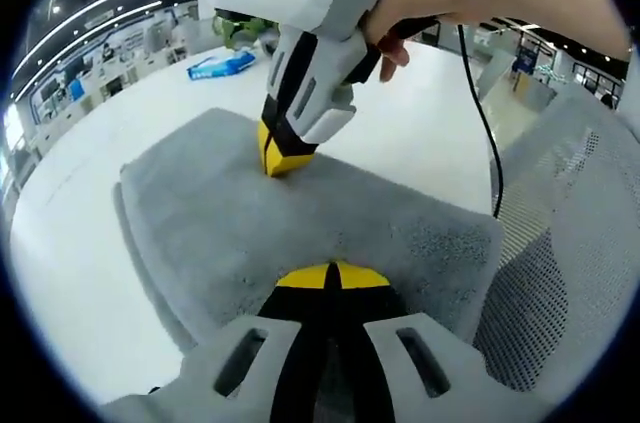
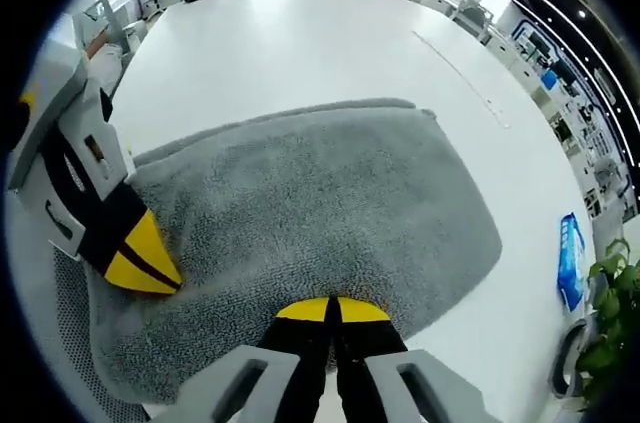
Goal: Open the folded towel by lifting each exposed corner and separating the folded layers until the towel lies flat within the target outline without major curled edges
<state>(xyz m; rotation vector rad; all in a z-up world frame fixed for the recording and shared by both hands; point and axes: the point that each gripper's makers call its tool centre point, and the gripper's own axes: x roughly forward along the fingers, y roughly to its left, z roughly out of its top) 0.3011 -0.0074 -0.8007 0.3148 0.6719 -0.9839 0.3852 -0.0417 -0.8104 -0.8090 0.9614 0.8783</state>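
I can read no brand or label anywhere; the blue printed plastic packet (image 1: 221,66) lying well off on the white tabletop (image 2: 300,43) carries markings too small for me to make out. From the left gripper view, my left gripper (image 1: 331,277) has its yellow-tipped jaws brought together with only a thin seam between them, pressed on the near edge of the grey fluffy folded towel (image 1: 300,213), and I cannot tell whether any cloth is pinched between them. Across the towel, the right gripper (image 1: 283,155), held by a person's hand (image 1: 430,3), points down with its yellow tips closed and touching the far part of the towel. From the right gripper view, those same jaws (image 2: 332,309) meet at the towel's edge (image 2: 320,213), again with no cloth visibly caught. The left gripper (image 2: 140,261) comes in from the left, its tip resting on the towel's corner. The towel lies spread on the white table, layered edges visible along its border.
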